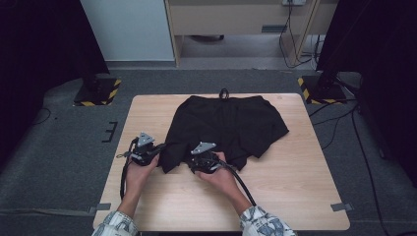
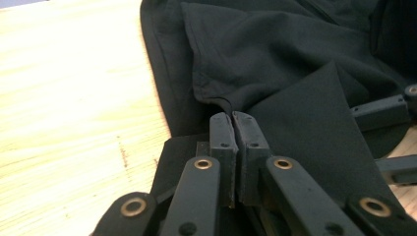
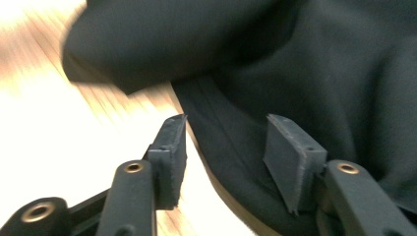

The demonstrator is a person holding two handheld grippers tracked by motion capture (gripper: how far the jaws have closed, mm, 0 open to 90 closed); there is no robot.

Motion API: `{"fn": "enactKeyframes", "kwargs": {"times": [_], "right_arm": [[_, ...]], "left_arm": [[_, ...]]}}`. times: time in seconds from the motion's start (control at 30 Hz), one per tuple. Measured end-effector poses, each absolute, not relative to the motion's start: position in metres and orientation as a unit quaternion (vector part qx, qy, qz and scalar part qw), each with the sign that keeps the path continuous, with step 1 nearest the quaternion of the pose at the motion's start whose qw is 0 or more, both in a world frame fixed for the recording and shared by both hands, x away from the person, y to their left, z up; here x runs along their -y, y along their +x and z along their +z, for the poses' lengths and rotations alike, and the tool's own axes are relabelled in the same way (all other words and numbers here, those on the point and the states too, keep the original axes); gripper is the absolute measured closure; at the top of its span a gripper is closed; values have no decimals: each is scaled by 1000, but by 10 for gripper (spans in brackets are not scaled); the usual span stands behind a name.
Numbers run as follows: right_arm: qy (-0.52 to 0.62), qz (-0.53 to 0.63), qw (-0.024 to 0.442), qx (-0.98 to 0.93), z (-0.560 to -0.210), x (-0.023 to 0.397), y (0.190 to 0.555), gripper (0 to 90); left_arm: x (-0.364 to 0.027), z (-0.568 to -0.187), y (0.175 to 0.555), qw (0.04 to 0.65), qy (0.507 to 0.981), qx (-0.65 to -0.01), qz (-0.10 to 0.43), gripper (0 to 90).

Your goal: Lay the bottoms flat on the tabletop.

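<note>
on the left, my left gripper [image 1: 158, 149] is clamping its fingers [image 2: 223, 132] on the near left hem of the black shorts [image 1: 227, 124] lying across the far middle of the worktop [image 1: 295, 187]. just right, my right gripper [image 3: 223, 140] is holding its fingers apart over another hem.

Both grippers, left gripper [image 1: 156, 149] and right gripper [image 1: 202, 156], black, brass-coloured rivets, grey triangular plates; sleeves [image 1: 117, 225] apparently patterned.
</note>
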State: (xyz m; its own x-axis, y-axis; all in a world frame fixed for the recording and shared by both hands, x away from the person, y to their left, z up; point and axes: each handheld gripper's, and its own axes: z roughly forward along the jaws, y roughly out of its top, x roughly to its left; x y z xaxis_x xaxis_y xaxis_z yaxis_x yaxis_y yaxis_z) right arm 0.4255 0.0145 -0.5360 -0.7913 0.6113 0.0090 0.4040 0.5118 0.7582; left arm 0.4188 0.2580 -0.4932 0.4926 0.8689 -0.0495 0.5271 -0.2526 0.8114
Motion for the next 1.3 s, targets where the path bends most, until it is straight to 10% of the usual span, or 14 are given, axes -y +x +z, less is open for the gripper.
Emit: {"fn": "enactKeyframes", "kwargs": {"times": [0.17, 0.33, 0.77, 0.87, 1.1, 1.3], "right_arm": [[295, 393, 139, -860, -535, -11, 427, 893], [286, 398, 123, -863, -531, 3, 420, 898], [319, 422, 125, -839, -514, 88, 400, 895], [323, 410, 118, -845, -519, 85, 406, 875], [304, 442, 138, -833, -494, 80, 393, 591], [288, 440, 134, -840, -495, 64, 387, 555]], "left_arm": [[-265, -492, 417, 407, 757, -465, 210, 867], [-269, -493, 415, 401, 763, -463, 207, 880], [-234, -512, 419, 361, 812, -426, 169, 869], [-231, -514, 416, 354, 810, -428, 187, 689], [-257, -499, 380, 384, 782, -436, 224, 543], [-258, -500, 355, 387, 791, -418, 224, 444]]}}
